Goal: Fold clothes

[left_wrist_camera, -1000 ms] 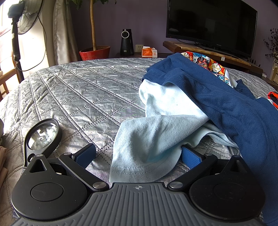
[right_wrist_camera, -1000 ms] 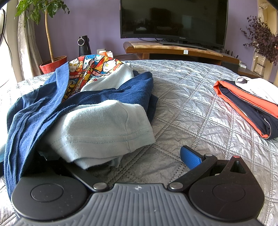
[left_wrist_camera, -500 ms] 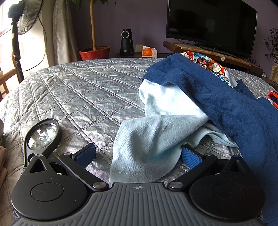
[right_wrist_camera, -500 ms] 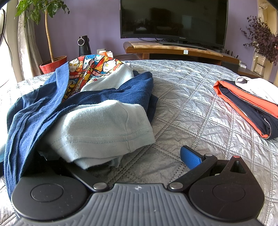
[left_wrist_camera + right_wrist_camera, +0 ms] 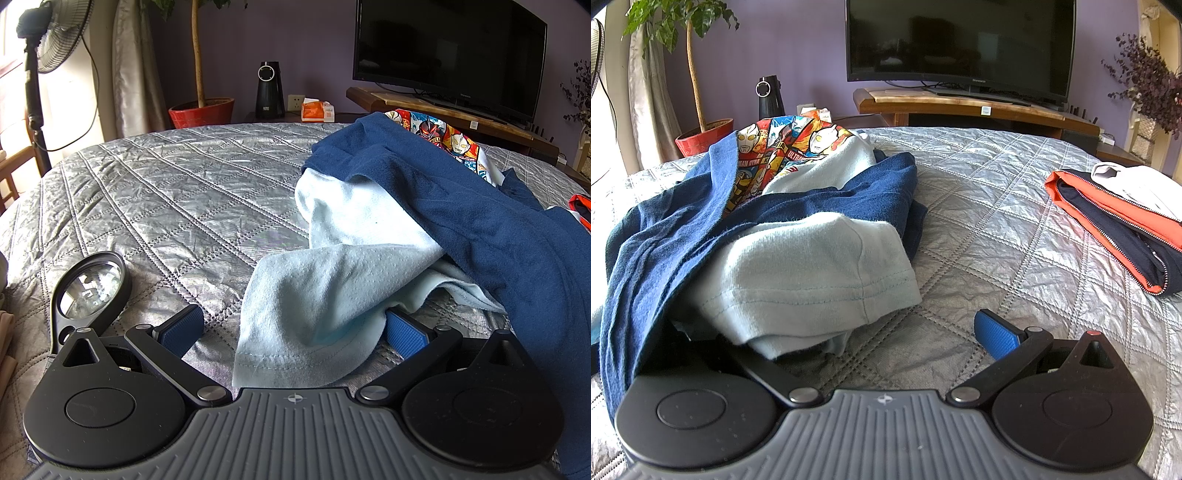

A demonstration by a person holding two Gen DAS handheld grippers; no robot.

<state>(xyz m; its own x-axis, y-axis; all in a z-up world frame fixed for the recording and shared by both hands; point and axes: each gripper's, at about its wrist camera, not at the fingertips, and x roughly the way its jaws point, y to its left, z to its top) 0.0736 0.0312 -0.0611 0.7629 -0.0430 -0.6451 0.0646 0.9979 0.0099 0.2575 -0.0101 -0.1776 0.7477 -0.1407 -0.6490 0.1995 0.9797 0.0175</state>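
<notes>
Clothes are heaped in a loose pile on the silver quilted bedspread point(image 5: 177, 206). A pale blue tee point(image 5: 332, 295) is spread at the front of the pile, with a navy garment point(image 5: 480, 221) draped over it and a cartoon-print shirt point(image 5: 783, 147) poking out at the far side. The tee's hem is laid across the gap of the left gripper point(image 5: 293, 330), whose blue pads point(image 5: 183, 328) are spread wide, one clear on the quilt, the other tucked against the cloth. The right gripper point(image 5: 849, 332) is spread wide too: one pad is seen bare on the quilt, the other finger is buried under the tee and navy fabric, nothing pinched. A folded orange and navy jacket point(image 5: 1115, 229) is parked well off to the right, something white on top. A magnifying glass point(image 5: 90, 286) is lying just beside the left gripper. TV point(image 5: 960, 44), potted plant point(image 5: 201, 110) and fan point(image 5: 48, 37) can be made out behind.
</notes>
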